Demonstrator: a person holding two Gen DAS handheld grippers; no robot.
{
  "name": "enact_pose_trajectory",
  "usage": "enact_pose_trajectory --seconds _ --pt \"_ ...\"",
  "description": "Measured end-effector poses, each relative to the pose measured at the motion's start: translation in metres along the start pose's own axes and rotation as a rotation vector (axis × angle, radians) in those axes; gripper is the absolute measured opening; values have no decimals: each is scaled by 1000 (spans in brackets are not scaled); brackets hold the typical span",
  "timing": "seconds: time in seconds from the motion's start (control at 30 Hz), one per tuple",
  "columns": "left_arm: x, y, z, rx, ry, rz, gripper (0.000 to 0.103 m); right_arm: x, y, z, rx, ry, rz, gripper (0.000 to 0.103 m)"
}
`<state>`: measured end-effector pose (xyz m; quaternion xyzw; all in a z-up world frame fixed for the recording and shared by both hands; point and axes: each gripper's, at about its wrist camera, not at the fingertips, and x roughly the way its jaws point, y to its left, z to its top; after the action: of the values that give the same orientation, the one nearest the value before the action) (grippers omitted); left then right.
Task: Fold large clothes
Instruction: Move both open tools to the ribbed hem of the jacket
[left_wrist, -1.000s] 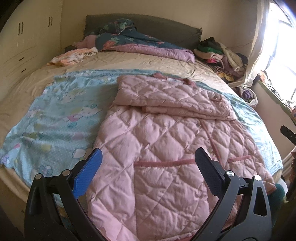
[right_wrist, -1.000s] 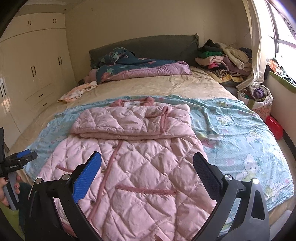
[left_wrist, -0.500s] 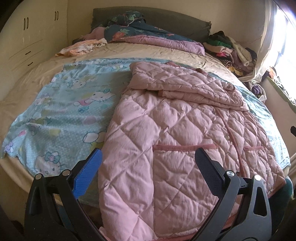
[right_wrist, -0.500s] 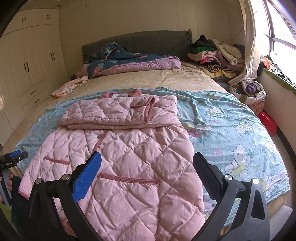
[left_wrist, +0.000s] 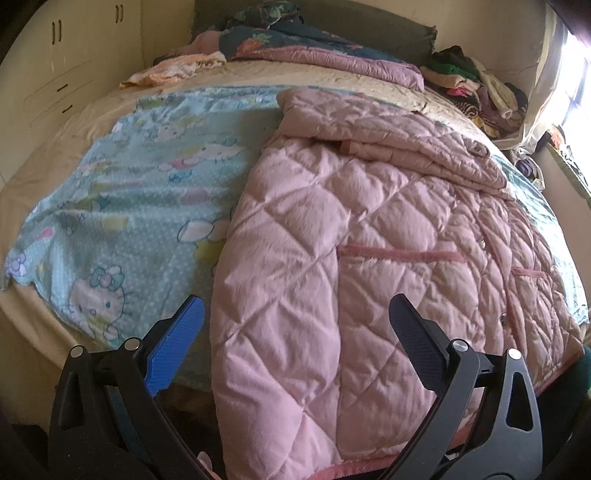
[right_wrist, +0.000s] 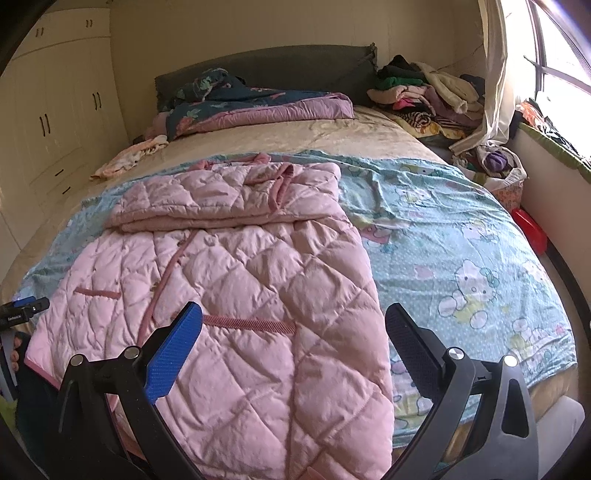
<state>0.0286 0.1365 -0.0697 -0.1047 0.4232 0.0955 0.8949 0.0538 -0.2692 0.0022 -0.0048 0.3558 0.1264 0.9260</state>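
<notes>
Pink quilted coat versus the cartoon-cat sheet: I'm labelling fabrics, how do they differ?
The pink quilted coat is puffy and plain; the cartoon-cat sheet is thin, turquoise and printed. The coat's top is folded over itself; the sheet is spread flat beneath it. Both hang over the bed's near edge.

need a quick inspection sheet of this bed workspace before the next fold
surface: beige bed with a light blue cartoon-print sheet spread over its near part
job's things: pink quilted coat lies flat on the sheet, its top part already folded down, its hem hanging over the bed's near edge
clutter: dark floral and purple duvet at the headboard; small peach garment near it; heap of mixed clothes in the far right corner
grippers: left tongs open, holding nothing; right tongs open, holding nothing
cables: nothing seen
surroundings: cream wardrobe on the left; window with curtain on the right; red object beside the bed
</notes>
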Motion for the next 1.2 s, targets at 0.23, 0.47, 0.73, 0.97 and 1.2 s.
enact_pose_trajectory --seconds 0.23,0.47,0.73,0.97,1.2 --pt "5 4 -13 5 47 3 94 3 -6 -12 -8 38 -6 99" --pt "6 9 -26 3 82 7 94 12 -12 -29 -11 116 -3 99" --pt "9 21 -36 -10 135 9 93 18 -18 -48 -5 196 -26 99" --pt "16 6 -45 89 185 3 93 18 -28 -71 19 266 -40 99" --pt "27 -2 -48 115 227 -35 93 23 -31 -90 35 354 -36 99"
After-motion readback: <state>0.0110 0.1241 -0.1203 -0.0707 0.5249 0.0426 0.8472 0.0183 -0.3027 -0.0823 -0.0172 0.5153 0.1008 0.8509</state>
